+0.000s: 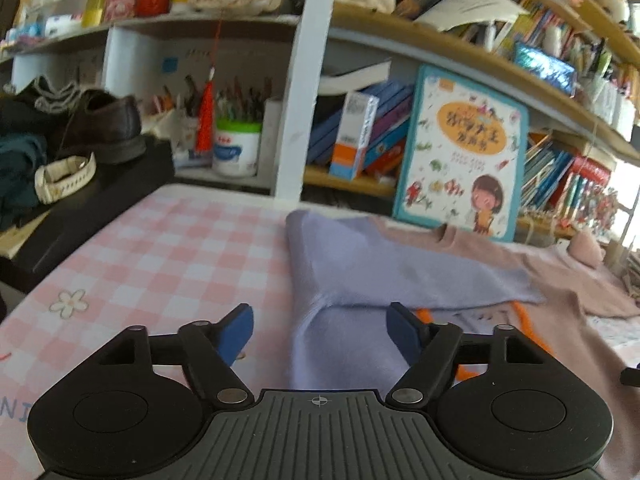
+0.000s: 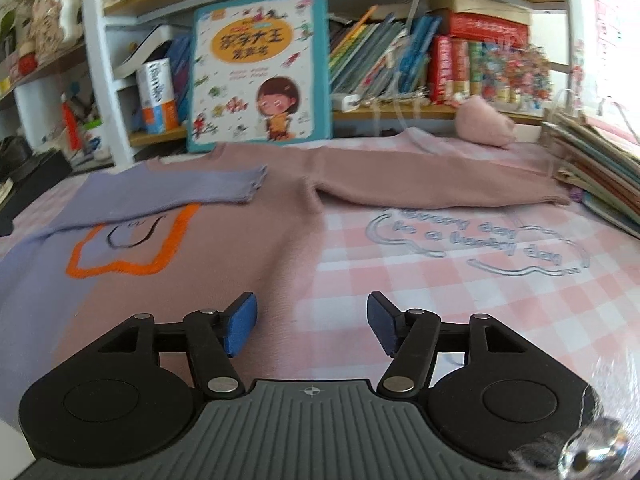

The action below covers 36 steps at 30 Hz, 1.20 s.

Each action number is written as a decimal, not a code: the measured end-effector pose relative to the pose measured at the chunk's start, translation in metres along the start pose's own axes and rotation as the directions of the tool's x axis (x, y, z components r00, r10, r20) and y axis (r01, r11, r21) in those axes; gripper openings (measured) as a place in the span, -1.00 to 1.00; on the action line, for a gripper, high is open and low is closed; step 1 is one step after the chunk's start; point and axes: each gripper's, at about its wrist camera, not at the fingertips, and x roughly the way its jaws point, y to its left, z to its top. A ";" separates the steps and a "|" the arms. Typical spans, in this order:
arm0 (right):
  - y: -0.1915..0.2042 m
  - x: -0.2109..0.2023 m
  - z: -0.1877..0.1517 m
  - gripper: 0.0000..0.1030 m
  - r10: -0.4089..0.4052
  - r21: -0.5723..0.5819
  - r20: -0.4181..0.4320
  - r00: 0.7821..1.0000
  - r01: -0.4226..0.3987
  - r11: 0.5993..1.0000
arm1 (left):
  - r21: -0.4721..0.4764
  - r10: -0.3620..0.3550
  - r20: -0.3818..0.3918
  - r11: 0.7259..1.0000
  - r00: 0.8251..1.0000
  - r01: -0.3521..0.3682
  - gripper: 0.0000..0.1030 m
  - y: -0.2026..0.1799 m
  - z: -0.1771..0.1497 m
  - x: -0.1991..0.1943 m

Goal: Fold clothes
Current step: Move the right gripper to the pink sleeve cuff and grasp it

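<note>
A sweater, dusty pink [image 2: 248, 240] with a lilac left side [image 1: 352, 352] and an orange-outlined patch [image 2: 132, 248], lies flat on the pink checked table cover [image 2: 440, 280]. Its lilac sleeve [image 2: 172, 192] is folded across the chest. The pink sleeve [image 2: 432, 184] stretches out to the right. My left gripper [image 1: 320, 330] is open, its blue pads either side of the lilac side. My right gripper [image 2: 312, 322] is open over the sweater's lower right edge, with nothing between its fingers.
Shelves of books run along the back, with a large picture book [image 2: 260, 68] leaning at the table's far edge. A stack of books [image 2: 592, 176] sits at the right. A black box [image 1: 100, 200] with a shoe and a watch stands at the left.
</note>
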 end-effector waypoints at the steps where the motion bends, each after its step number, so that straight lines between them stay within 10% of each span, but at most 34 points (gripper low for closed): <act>1: -0.004 -0.002 0.000 0.18 -0.008 0.010 0.012 1.000 0.008 1.000 | 0.014 -0.010 0.012 1.000 1.000 0.009 0.59 -0.005 0.000 -0.002; 13: -0.044 -0.022 -0.001 0.38 -0.146 0.039 0.092 0.985 0.143 0.989 | 0.244 -0.146 -0.002 0.959 0.989 0.142 0.91 -0.079 -0.025 -0.006; 30: -0.148 0.012 0.037 0.38 -0.273 0.155 0.133 0.953 0.252 0.955 | 0.291 -0.187 -0.011 0.939 0.982 0.182 0.94 -0.103 -0.039 -0.006; 36: -0.179 0.050 0.060 -0.07 -0.243 0.242 0.039 0.969 0.227 0.943 | 0.284 -0.173 -0.032 0.943 0.984 0.175 0.95 -0.103 -0.038 -0.003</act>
